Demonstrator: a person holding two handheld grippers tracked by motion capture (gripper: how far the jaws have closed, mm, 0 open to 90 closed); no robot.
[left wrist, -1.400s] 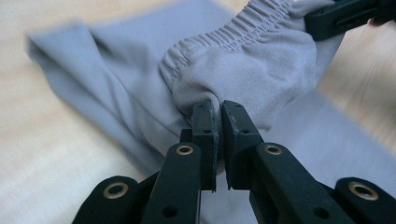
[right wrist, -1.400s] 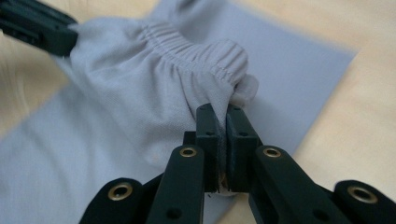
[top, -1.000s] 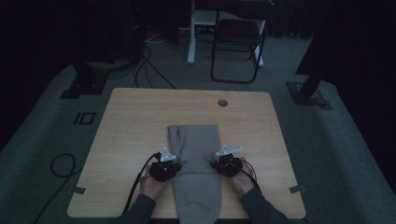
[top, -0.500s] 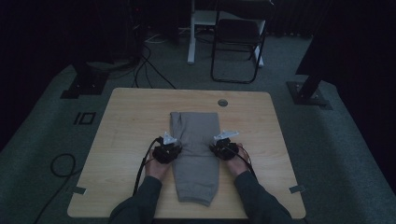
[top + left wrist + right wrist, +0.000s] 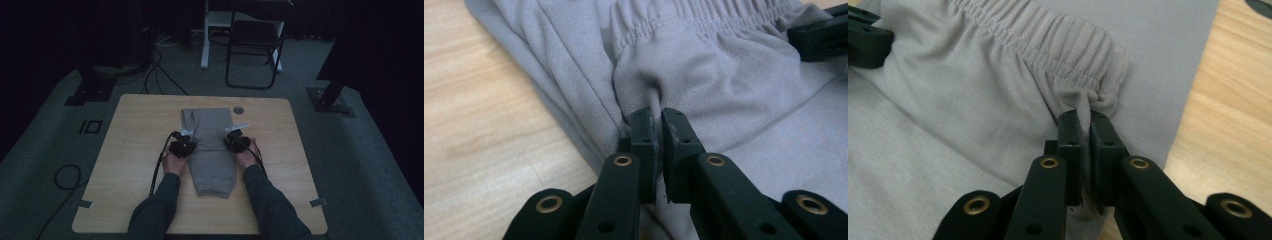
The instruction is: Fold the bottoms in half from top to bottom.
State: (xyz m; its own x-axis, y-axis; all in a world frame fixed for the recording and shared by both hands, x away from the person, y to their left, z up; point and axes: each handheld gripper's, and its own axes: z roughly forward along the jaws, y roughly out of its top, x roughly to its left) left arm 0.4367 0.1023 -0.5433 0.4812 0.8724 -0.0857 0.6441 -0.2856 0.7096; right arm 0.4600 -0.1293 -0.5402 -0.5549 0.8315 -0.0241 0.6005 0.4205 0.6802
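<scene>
Dim room, wooden table (image 5: 135, 150) on grey carpet, a chair (image 5: 255, 45) behind it. Grey shorts (image 5: 212, 155) lie mid-table, both grippers (image 5: 657, 131) (image 5: 1085, 131) pinched tight on the waistband (image 5: 1048, 42) corners.

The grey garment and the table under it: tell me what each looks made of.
Grey garment: seemingly a thin knit fabric, matte, with a fine mesh-like weave, soft folds and a gathered, stitched elastic waistband; the fibre cannot be told. Table: light wood or a wood-look laminate, smooth, with pale grain streaks; which of the two the look leaves open.
</scene>
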